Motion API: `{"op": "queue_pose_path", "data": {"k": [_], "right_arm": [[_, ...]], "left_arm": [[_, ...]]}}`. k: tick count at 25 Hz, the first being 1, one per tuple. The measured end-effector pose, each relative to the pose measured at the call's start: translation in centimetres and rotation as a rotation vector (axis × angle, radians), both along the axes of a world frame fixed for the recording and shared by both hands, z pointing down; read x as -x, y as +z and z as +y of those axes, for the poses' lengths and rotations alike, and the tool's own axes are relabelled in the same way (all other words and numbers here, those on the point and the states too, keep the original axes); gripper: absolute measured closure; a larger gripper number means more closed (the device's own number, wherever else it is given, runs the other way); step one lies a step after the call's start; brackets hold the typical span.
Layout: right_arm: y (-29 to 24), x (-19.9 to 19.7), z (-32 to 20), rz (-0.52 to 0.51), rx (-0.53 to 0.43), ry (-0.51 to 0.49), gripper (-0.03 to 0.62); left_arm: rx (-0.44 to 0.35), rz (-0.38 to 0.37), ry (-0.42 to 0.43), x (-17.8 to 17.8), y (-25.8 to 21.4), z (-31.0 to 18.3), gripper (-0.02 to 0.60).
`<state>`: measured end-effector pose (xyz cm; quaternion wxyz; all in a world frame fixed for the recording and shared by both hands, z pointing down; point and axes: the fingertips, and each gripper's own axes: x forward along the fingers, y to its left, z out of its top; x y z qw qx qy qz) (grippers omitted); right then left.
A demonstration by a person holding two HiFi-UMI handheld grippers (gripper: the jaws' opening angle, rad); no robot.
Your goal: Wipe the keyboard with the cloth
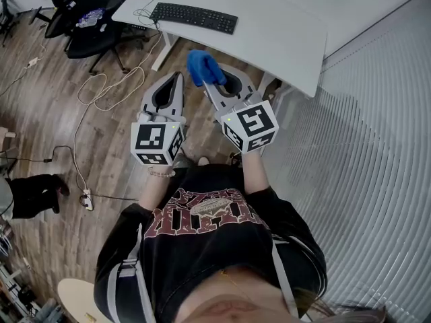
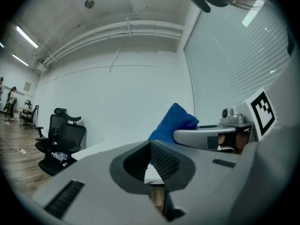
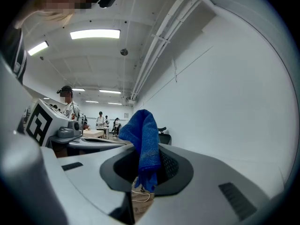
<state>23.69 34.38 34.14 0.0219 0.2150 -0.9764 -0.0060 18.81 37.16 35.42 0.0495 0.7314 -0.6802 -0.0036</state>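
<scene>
Both grippers are raised side by side before the chest, pointing toward the desk [image 1: 289, 32].

Left gripper [image 1: 178, 78]: jaws together, nothing between them.

Right gripper [image 1: 210, 81]: jaws clamped on the blue cloth [image 1: 202, 66], which bunches above the tips.

The keyboard [image 1: 194, 17] lies on the desk's left part, well apart from the cloth. Both tips are short of the near edge. Blinds [image 1: 363, 153] are close on the right, cables [image 1: 101, 89] on the floor to the left.

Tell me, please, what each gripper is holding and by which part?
The right gripper pinches the cloth near its lower end; most of it bunches above the jaws and a short tail hangs below. The left gripper is shut on nothing.
</scene>
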Motion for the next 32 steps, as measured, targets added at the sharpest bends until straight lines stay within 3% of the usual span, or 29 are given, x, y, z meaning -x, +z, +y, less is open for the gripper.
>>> {"op": "queue_pose_path", "data": {"k": [20,32], "right_arm": [[0.0,11.5,-8.2,-0.001,0.012,0.026,0.53],[1.3,17.6,-11.1,0.029,0.022,0.082,0.53]], "left_arm": [[-0.013,-0.003,0.052,11.2,0.2,-8.8,0.546],[0.019,-0.002,0.107,17.2,1.5,-11.9,0.546]]}}
